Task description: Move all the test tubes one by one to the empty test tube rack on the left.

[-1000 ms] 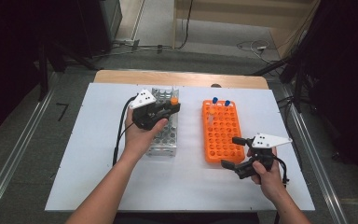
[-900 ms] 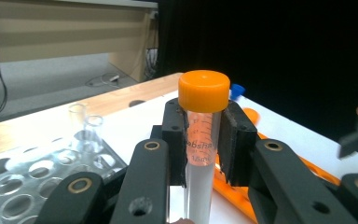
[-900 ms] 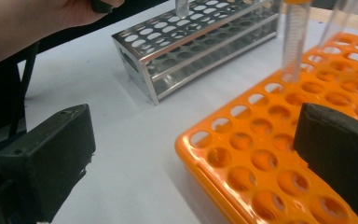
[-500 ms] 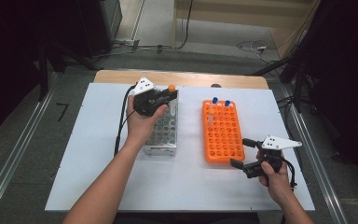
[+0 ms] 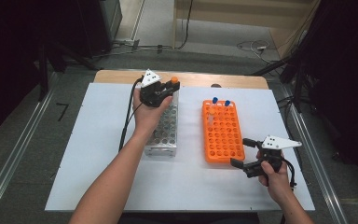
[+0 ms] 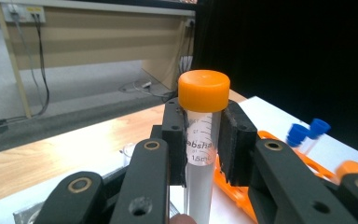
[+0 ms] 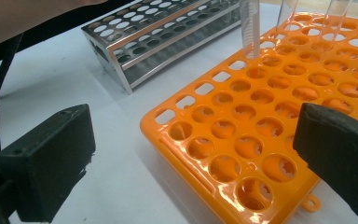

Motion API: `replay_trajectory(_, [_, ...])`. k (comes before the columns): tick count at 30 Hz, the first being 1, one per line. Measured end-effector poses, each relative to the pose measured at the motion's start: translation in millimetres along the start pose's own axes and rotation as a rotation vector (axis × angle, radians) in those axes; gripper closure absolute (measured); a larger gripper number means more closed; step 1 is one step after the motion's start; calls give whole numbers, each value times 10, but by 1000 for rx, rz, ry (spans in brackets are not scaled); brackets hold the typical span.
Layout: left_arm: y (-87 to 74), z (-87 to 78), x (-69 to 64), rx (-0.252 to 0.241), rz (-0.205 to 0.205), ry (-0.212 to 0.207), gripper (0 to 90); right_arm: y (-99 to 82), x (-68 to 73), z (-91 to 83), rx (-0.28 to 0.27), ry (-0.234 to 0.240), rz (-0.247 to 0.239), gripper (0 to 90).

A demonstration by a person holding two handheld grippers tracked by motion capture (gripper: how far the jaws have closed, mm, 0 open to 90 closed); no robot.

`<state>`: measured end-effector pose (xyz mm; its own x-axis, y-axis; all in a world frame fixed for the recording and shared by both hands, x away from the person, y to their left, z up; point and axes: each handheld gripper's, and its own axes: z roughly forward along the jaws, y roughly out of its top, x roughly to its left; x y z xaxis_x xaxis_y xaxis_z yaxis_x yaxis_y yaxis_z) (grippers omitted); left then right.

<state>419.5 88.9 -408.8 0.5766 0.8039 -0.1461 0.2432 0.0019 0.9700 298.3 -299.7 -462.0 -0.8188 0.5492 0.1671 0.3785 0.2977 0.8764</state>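
My left gripper (image 5: 170, 88) hovers over the far end of the metal tube rack (image 5: 164, 130), shut on a clear tube with an orange cap (image 5: 174, 80). In the left gripper view the black pads clamp that orange-capped tube (image 6: 202, 140) just under its cap, and the left gripper (image 6: 204, 140) holds it upright. The orange rack (image 5: 222, 130) lies to the right with two blue-capped tubes (image 5: 221, 101) at its far end. My right gripper (image 5: 242, 154) rests open beside the orange rack's near right corner. Nothing sits between the jaws of the right gripper (image 7: 196, 163), which frame the orange rack (image 7: 270, 121).
Both racks stand on a white table (image 5: 98, 154) with a wooden strip (image 5: 121, 77) along its far edge. Dark floor with cables lies beyond. The metal rack (image 7: 158, 37) holds several empty holes. Clear tube bodies (image 7: 251, 25) rise from the orange rack's far rows.
My left hand has carried the orange-capped tube away along the metal rack toward its far end. The right gripper has drifted slightly right and nearer.
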Motion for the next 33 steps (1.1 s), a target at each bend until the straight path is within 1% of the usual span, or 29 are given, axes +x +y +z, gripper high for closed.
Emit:
replay_trajectory(3, [-26, 40, 36, -4, -6, 24, 753, -6, -7, 2, 4, 3, -3, 0])
replay_trajectory(6, [-56, 76, 77, -5, -16, 35, 753, -9, -11, 1, 5, 6, -1, 0])
replay_trajectory(8, [-74, 100, 95, -11, -26, 33, 752, -13, -14, 5, 3, 8, 1, 0])
replay_trajectory(12, [-81, 135, 106, -17, -10, 42, 752, -18, -18, 11, 6, 7, 0, 0])
replay_trajectory(13, [-79, 143, 101, -16, 0, 50, 752, -18, -18, 11, 6, 7, 0, 0])
replay_trajectory(14, [-77, 149, 95, -7, 11, 63, 752, -18, -18, 12, 6, 8, -2, 0])
replay_trajectory(15, [-78, 157, 92, -6, 23, 66, 752, -18, -17, 11, 5, 9, -3, 0])
replay_trajectory(18, [-91, 168, 104, 4, 30, 72, 752, -19, -18, 12, 6, 8, -2, 0])
replay_trajectory(20, [-108, 182, 112, 15, 28, 72, 752, -22, -17, 14, 9, 8, 1, 0])
replay_trajectory(24, [-131, 194, 107, 57, 16, 83, 751, -23, -21, 13, 8, 6, -1, 0])
replay_trajectory(28, [-146, 201, 69, 103, 34, 102, 744, -27, -29, 11, 11, 2, 3, 0])
replay_trajectory(33, [-175, 194, 44, 162, 28, 115, 734, -32, -43, 14, 11, 2, 4, 0])
